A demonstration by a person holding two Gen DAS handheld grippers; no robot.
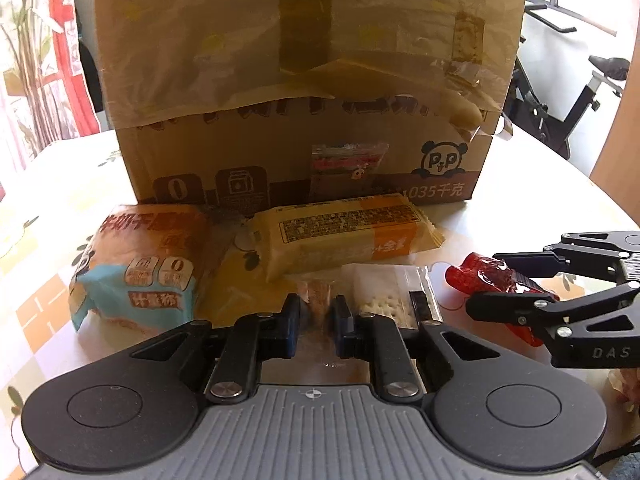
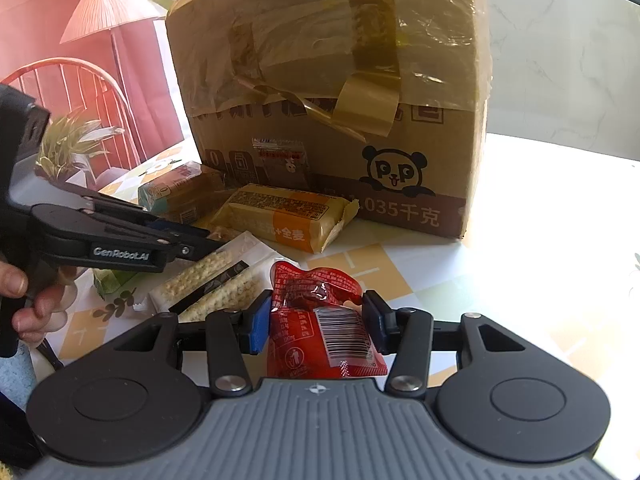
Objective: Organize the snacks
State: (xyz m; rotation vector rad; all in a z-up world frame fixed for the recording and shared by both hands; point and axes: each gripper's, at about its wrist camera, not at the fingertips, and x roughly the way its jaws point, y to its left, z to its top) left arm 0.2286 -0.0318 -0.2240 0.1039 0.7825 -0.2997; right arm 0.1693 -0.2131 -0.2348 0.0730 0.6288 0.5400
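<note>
In front of the taped brown cardboard box [image 2: 328,92], the right gripper [image 2: 316,320] has its jaws clamped on a crinkled red foil snack pouch [image 2: 320,320]. The left gripper [image 1: 314,322] pinches a small clear-wrapped snack [image 1: 316,296] beside it. Sorting seems mid-pick; next likely calls for lifting both clear.

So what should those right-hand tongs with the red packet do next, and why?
Probably lift the red packet up toward the top of the cardboard box. The right tongs look closed on it, pads on both sides, so the grip seems made. The box stands just behind. I cannot see whether its top is open, so go slowly. The left tongs sit beside, near the cracker packet.
</note>
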